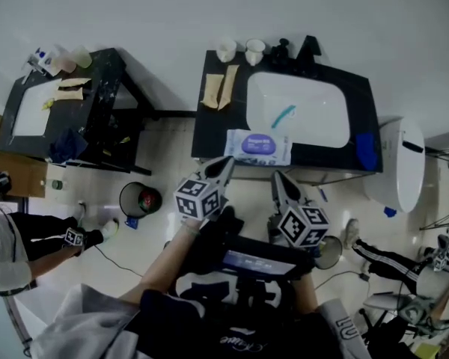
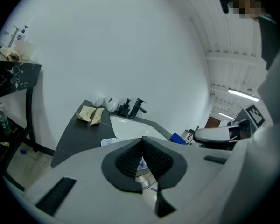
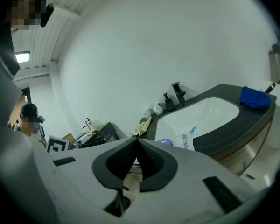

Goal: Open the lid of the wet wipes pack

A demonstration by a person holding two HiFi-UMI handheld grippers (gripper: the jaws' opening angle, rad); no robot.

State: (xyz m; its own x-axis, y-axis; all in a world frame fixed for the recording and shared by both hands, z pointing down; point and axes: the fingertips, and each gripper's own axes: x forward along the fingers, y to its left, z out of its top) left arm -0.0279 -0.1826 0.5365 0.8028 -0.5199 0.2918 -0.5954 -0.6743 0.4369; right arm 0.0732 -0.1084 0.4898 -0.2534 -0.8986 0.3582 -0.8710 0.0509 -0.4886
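Nothing of the job is done, as far as I can judge. On the dark surface (image 1: 217,129), at its front edge before the white basin (image 1: 299,107), the wet wipes pack (image 1: 258,146) lies flat; its purple lid (image 1: 257,143) looks shut; reaching it, catching the lid and lifting are all left. My left gripper (image 1: 224,163) and right gripper (image 1: 278,178) hover side by side just short of the pack, tips pointing at it, touching nothing; both pairs of jaws are pressed together and empty.
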